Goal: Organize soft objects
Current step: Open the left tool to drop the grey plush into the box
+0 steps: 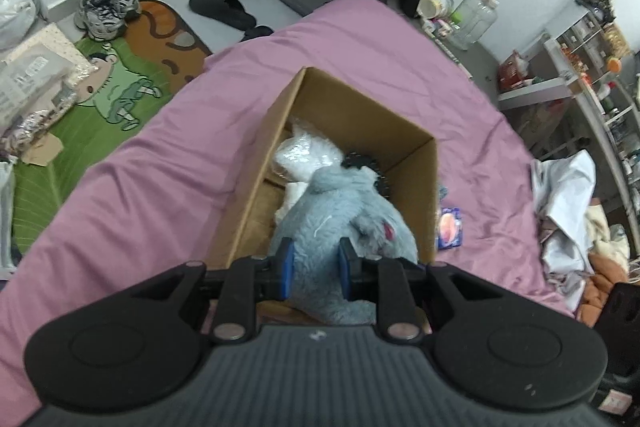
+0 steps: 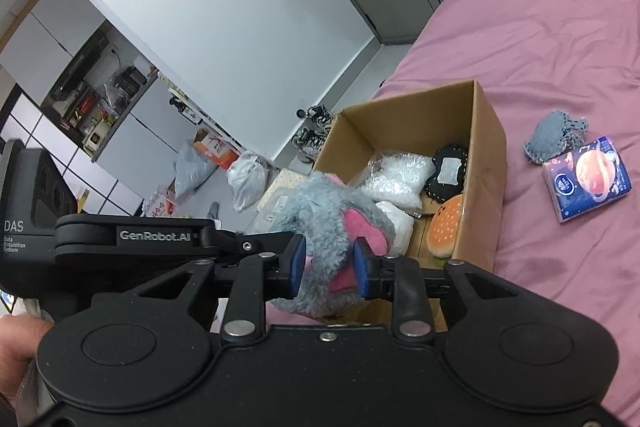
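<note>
Grey-blue plush toy (image 1: 340, 223), pinched by both the left gripper (image 1: 316, 267) and right gripper (image 2: 328, 267), hangs over the cardboard box's (image 1: 256, 187) near edge, its body stretching forward into the opening.

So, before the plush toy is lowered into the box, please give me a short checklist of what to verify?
1. Left gripper jaws shut on the grey plush toy: ok.
2. Right gripper jaws shut on the same toy: ok.
3. Cardboard box open on top: ok.
4. Toy hangs over the opening: ok.
5. Room left beside the plastic bag and burger plush: cannot tell.
</note>
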